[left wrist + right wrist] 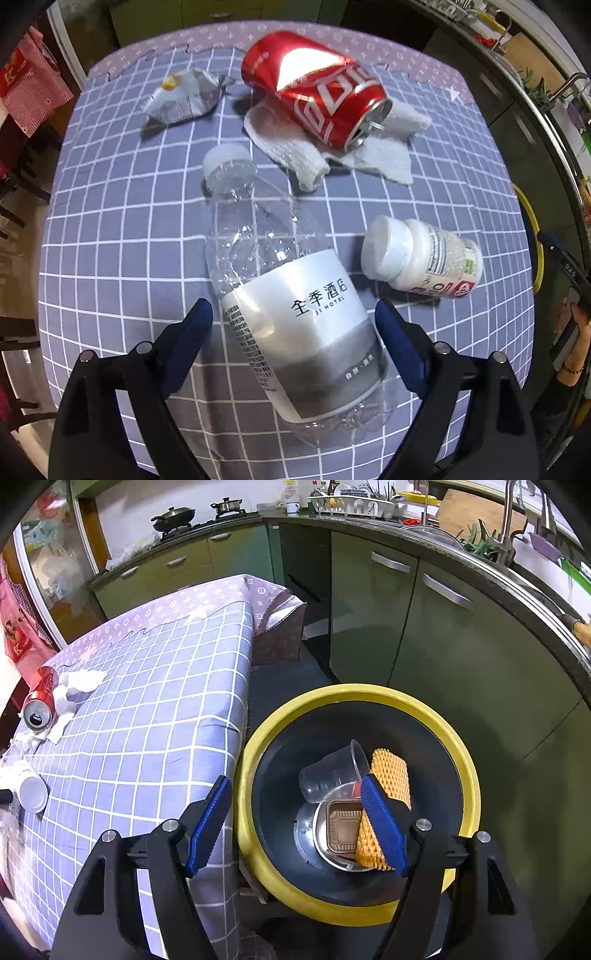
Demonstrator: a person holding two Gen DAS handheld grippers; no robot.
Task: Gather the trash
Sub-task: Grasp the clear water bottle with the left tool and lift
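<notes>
left gripper (293, 310): wide open, straddles plastic bottle (291, 306) lying on table (110, 229) | bottle axis 11-to-5 o'clock, cap at 11 | right gripper (295, 823): open, empty, over bin (424, 709)

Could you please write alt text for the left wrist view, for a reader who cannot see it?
The open left gripper straddles a clear plastic bottle lying on a blue checked tablecloth, its fingers not touching it. Beyond lie a white pill bottle, a red can resting on a white paper towel, and a crumpled wrapper.
</notes>
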